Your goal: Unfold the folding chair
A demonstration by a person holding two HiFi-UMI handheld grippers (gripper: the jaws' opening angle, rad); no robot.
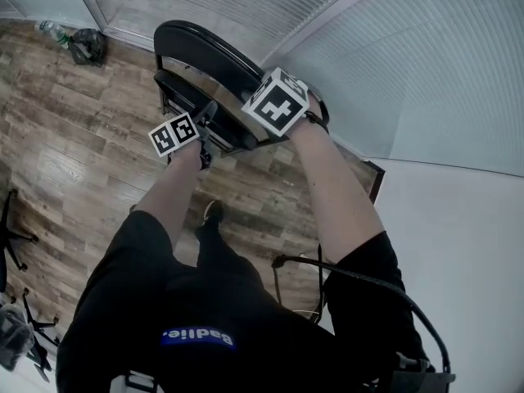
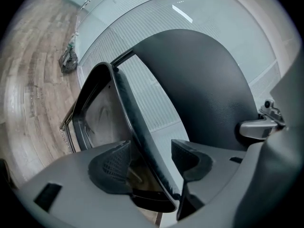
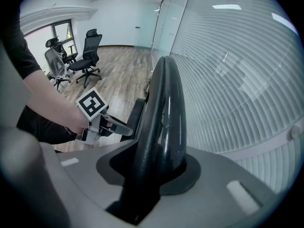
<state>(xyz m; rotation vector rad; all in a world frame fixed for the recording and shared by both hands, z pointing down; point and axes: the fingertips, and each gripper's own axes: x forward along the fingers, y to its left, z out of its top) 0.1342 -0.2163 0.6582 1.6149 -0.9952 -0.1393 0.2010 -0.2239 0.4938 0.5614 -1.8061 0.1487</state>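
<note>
A black folding chair stands by the glass wall, its curved backrest [image 1: 201, 43] uppermost and its seat [image 1: 184, 88] just in front. My right gripper [image 1: 270, 109] points steeply down from above and is shut on the backrest's top edge [image 3: 164, 108], which fills the gap of the right gripper [image 3: 159, 167]. My left gripper [image 1: 206, 125] reaches in lower, at the seat's front. In the left gripper view the seat's thin edge [image 2: 137, 127] runs slantwise between the pads of the left gripper [image 2: 151, 151] with air on both sides, so it is open.
The frosted glass wall [image 1: 393, 47] runs close behind the chair. A dark bag [image 1: 86, 46] lies on the wood floor at the far left. Office chairs [image 3: 88, 51] stand farther down the room. A white surface [image 1: 458, 244] lies to my right, with a cable [image 1: 360, 281] near my leg.
</note>
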